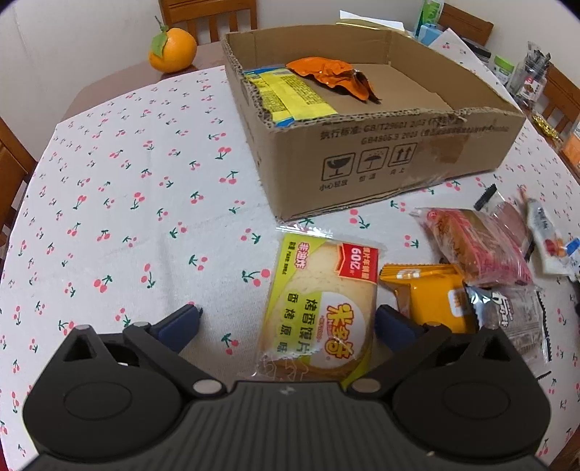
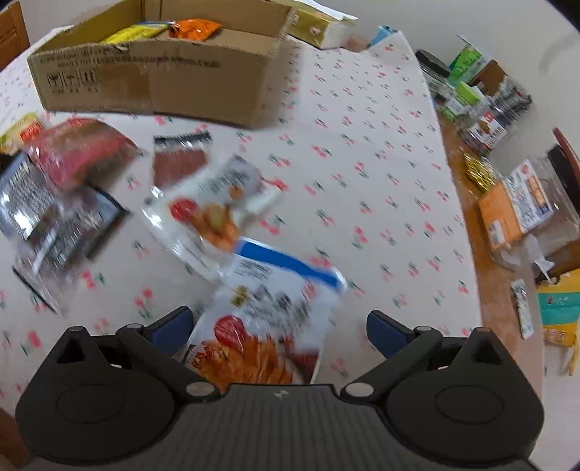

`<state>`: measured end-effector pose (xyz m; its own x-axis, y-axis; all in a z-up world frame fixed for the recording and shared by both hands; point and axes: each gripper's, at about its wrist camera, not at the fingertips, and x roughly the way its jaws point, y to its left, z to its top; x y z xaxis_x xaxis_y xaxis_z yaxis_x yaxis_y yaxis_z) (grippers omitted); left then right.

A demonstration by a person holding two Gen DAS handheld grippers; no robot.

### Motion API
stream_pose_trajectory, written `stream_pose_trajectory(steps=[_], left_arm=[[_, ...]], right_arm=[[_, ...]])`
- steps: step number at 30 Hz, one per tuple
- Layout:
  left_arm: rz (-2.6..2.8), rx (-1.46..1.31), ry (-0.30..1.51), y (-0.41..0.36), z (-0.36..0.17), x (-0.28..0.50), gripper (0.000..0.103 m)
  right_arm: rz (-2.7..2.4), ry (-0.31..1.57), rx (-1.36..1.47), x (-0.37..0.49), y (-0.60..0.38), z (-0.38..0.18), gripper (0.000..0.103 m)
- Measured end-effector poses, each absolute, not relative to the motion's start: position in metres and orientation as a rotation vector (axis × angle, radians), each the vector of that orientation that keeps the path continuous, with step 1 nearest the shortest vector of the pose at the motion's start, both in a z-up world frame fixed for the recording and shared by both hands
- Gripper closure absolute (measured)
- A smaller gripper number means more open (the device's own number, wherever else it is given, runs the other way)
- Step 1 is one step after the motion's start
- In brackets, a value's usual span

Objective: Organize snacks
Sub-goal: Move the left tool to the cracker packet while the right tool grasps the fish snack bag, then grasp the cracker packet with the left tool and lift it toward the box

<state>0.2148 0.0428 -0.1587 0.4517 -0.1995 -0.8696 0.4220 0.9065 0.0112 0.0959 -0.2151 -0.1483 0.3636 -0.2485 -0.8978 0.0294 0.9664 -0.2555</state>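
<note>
A cardboard box [image 1: 384,145] stands on the cherry-print tablecloth and holds a yellow packet [image 1: 290,94] and an orange packet [image 1: 326,70]; it also shows in the right wrist view [image 2: 152,83]. My left gripper [image 1: 288,322] is open, its jaws straddling a yellow toast-slice packet [image 1: 319,308] that lies on the cloth. My right gripper [image 2: 279,326] is open over a white and blue packet with a red picture [image 2: 264,315]. A second white packet [image 2: 210,203], a red packet [image 2: 79,148] and silver packets [image 2: 58,221] lie to its left.
An orange packet [image 1: 431,293], a red packet [image 1: 478,246] and a clear dark packet [image 1: 514,322] lie right of the toast packet. An orange fruit [image 1: 172,49] sits far left. Jars and boxes [image 2: 482,108] crowd the table's right edge. Wooden chairs [image 1: 208,14] surround the table.
</note>
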Motion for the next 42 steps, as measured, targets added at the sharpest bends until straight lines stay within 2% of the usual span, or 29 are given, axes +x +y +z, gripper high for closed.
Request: stream_pose_trajectory(steps=[11, 15, 17, 22, 28, 30, 32, 35, 42], left_arm=[[-0.400, 0.249, 1.026, 0.041, -0.159, 0.214, 0.001], [-0.453, 0.284, 1.006, 0.034, -0.154, 0.209, 0.012], [-0.478, 0.293, 0.997, 0.030, -0.152, 0.207, 0.021], [-0.494, 0.288, 0.999, 0.028, -0.151, 0.207, 0.028], [-0.478, 0.281, 1.008, 0.026, -0.150, 0.205, 0.030], [-0.479, 0.279, 1.008, 0.025, -0.150, 0.205, 0.034], [-0.482, 0.281, 1.003, 0.024, -0.149, 0.205, 0.042], [-0.483, 0.278, 1.002, 0.024, -0.148, 0.206, 0.049], [-0.472, 0.259, 1.017, 0.027, -0.147, 0.206, 0.049]], right_arm=[[-0.131, 1.172, 0.038, 0.082, -0.249, -0.156, 0.000], [-0.108, 1.157, 0.023, 0.083, -0.245, -0.157, 0.000], [-0.100, 1.153, 0.018, 0.082, -0.244, -0.157, 0.000], [-0.067, 1.155, 0.002, 0.085, -0.244, -0.157, 0.000], [-0.028, 1.136, -0.016, 0.083, -0.239, -0.152, 0.013], [-0.028, 1.127, -0.016, 0.082, -0.239, -0.151, 0.017], [-0.038, 1.123, -0.012, 0.083, -0.241, -0.150, 0.022], [-0.042, 1.123, 0.007, 0.084, -0.244, -0.149, 0.023], [-0.054, 1.108, 0.044, 0.084, -0.248, -0.144, 0.027]])
